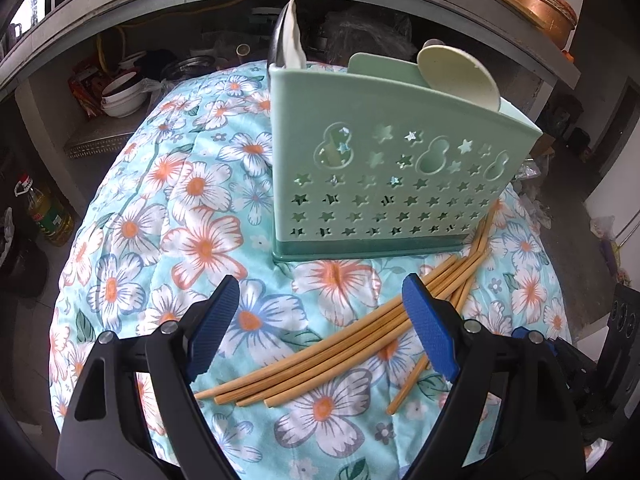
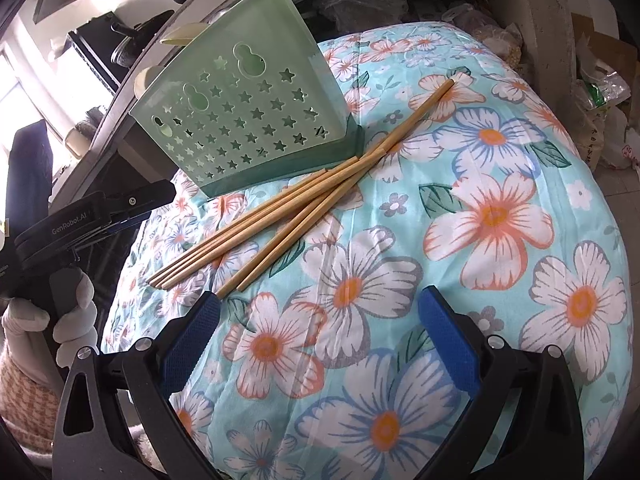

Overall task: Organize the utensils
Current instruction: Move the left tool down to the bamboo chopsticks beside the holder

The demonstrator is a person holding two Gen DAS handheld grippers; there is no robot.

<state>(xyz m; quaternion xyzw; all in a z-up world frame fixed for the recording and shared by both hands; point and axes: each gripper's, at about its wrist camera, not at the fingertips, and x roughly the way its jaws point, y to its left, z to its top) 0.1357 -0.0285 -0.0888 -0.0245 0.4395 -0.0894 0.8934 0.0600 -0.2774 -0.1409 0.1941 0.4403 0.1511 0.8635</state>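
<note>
A mint-green utensil holder with star cut-outs stands on the flowered cloth. A cream round spoon and a white and metal utensil stick out of its top. Several bamboo chopsticks lie loose in front of it. My left gripper hovers open above them, nothing between its blue pads. In the right wrist view the holder sits at upper left, the chopsticks fan out below it. My right gripper is open over bare cloth, its left pad near two chopstick ends.
Shelves behind hold bowls, jars and a copper pot. An oil bottle stands on the floor at left. The other gripper's body and a gloved hand show at the left of the right wrist view. Bags lie at right.
</note>
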